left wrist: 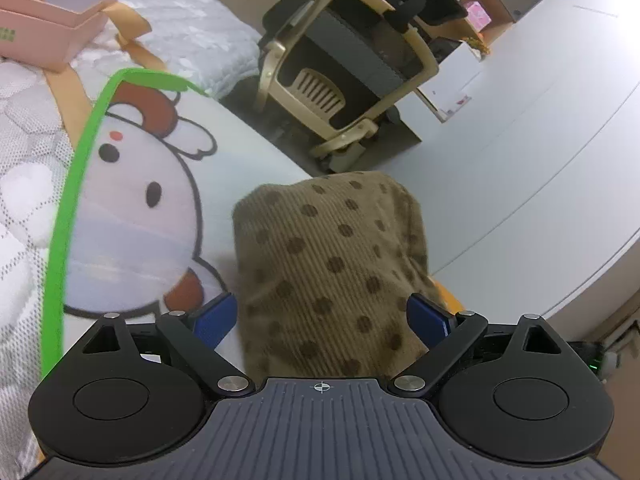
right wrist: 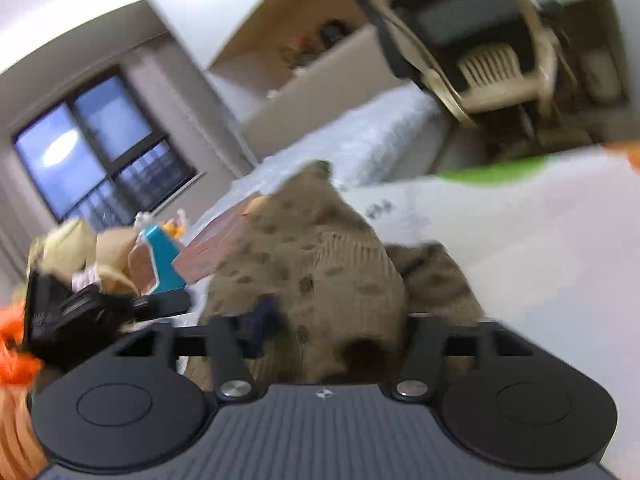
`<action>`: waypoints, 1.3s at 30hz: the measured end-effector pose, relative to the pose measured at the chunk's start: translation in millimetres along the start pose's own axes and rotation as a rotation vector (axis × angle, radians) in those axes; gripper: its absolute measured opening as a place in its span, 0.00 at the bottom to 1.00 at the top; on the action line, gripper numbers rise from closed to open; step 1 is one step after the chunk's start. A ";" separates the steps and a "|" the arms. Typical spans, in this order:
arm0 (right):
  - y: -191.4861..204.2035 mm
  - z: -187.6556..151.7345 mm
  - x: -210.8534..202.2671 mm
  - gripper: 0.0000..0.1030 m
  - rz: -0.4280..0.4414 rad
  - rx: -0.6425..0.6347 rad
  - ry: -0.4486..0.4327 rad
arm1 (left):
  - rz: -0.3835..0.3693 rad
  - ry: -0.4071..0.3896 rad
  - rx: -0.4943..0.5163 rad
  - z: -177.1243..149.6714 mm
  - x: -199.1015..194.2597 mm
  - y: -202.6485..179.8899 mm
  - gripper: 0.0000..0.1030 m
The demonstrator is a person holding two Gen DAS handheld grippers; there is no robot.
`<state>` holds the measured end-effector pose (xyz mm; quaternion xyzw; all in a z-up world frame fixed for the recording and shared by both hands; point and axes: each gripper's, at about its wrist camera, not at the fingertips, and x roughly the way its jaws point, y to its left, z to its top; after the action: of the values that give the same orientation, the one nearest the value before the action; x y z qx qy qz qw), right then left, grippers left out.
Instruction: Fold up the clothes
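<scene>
A brown corduroy garment with dark dots stands bunched up between the blue fingers of my left gripper, which is shut on it with the jaws held wide by the thick fold. It hangs over a white cartoon-print mat with a green border. In the blurred right wrist view, the same garment fills my right gripper, which is shut on it. One blue finger shows; cloth hides the other.
A pink open box and tan straps lie on the quilted bed beyond the mat. A beige office chair stands by the bed's edge, with pale floor to the right. Bags and boxes pile up at the left of the right wrist view.
</scene>
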<state>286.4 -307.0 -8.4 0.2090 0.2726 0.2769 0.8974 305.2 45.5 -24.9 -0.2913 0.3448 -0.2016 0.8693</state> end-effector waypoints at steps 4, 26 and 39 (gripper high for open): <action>28.6 4.1 -18.3 0.18 -0.014 -0.051 -0.042 | -0.027 0.015 0.015 9.0 7.8 -10.3 0.64; 49.3 -31.8 -110.3 0.38 -0.486 -0.448 -0.119 | -0.054 0.093 0.082 -35.3 -21.0 -30.1 0.86; 138.4 -89.5 -49.5 0.44 -0.346 -0.973 0.001 | -0.154 0.066 0.171 -27.4 -35.4 -74.1 0.12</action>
<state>144.7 -212.1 14.5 -0.2810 0.1431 0.2191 0.9233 250.4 -0.5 23.7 -0.2349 0.3314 -0.3059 0.8611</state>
